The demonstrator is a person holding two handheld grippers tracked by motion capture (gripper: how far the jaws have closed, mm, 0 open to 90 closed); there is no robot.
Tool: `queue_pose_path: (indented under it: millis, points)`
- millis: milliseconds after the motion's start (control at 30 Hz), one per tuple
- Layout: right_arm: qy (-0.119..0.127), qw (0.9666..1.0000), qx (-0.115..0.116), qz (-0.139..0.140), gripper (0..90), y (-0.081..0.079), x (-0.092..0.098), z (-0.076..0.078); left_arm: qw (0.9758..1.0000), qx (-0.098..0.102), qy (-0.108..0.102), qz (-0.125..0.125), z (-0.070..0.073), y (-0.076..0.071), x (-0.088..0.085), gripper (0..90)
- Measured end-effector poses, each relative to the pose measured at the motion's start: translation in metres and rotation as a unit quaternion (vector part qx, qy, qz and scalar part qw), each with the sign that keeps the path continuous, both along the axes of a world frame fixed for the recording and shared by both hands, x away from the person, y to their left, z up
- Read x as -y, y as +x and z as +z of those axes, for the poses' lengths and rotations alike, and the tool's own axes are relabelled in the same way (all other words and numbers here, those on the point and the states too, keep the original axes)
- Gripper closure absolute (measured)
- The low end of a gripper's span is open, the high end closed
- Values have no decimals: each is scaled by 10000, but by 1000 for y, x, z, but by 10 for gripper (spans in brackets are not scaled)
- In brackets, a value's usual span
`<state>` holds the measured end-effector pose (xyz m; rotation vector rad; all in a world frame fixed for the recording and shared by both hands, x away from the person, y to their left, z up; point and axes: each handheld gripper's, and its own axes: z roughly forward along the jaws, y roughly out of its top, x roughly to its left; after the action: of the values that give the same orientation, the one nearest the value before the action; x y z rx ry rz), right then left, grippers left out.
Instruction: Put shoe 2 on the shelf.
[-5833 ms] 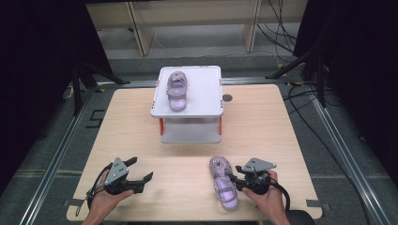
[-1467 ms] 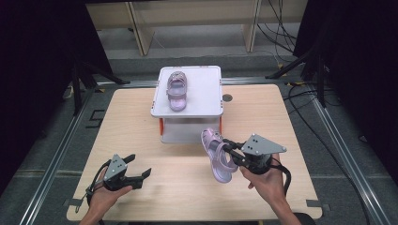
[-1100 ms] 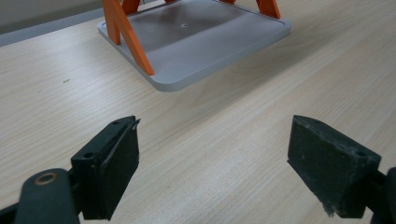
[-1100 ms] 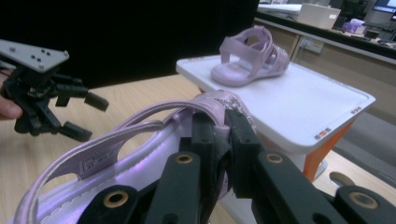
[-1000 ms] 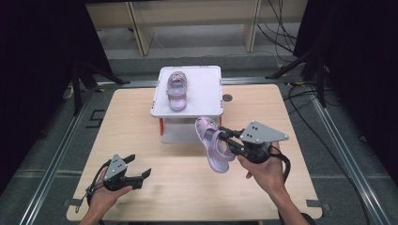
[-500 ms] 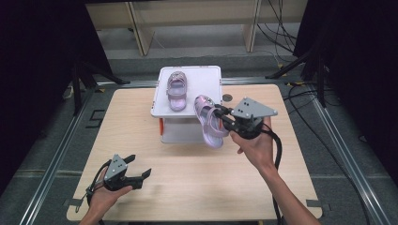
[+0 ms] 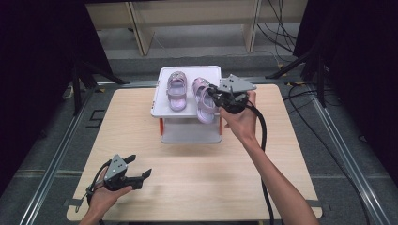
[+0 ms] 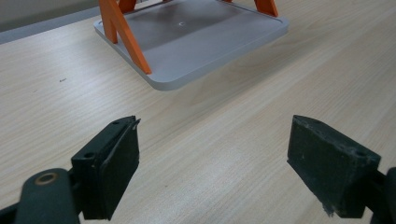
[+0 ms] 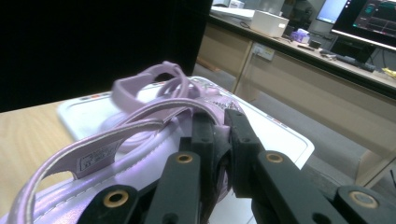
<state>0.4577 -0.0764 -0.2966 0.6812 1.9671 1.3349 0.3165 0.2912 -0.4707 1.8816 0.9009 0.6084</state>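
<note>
Jaws of the right gripper (image 7: 217, 96) pinch a lilac sandal (image 7: 204, 99) by its strap, holding it over the white stand (image 7: 187, 112) beside its mate (image 7: 176, 90), while the left gripper (image 7: 136, 175) rests wide open and empty near the tabletop (image 7: 206, 168).

The right gripper (image 7: 217, 96), jaws clamped on a purple sandal (image 7: 203, 100), now holds it over the white rack (image 7: 187, 110), up from the table.
</note>
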Motion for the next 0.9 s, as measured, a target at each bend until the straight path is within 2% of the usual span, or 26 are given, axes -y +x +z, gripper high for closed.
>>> queue_pose_path:
  millis: [67, 167, 200, 233, 300, 467, 500, 533, 633, 900]
  points:
    - [-53, 10000, -14, -48, 834, 9, -3, 0, 10000, 43, -51, -4, -1, 1, 0, 163]
    - [-146, 9998, 38, -163, 834, 23, -8, 0, 10000, 7, -46, 21, 0, 0, 0, 163]
    - [-167, 9998, -11, -142, 833, 26, -9, 0, 10000, 26, -62, 5, -1, 1, 0, 163]
    - [-185, 9997, 16, -184, 833, 29, -10, -1, 10000, 13, 71, -18, -1, 1, -2, 163]
    - [-216, 9995, 4, -222, 833, 36, -13, -1, 10000, -24, -50, -16, -1, 1, 0, 163]
    - [-279, 9990, -16, -346, 832, 51, -21, -3, 10000, 0, 46, -11, -1, 2, -1, 163]
    - [-302, 9989, -25, -357, 832, 54, -22, -4, 10000, -19, 71, -7, -1, 1, -2, 163]
    - [-309, 9988, -21, -369, 832, 56, -24, -5, 10000, -8, -68, 9, -1, 1, -1, 163]
    - [-352, 9985, -41, -407, 832, 60, -28, -7, 10000, -22, -26, 31, -1, 0, -1, 164]
    - [-504, 9977, -110, -443, 828, 65, -36, -15, 10000, 25, -76, 6, -1, 0, 0, 163]
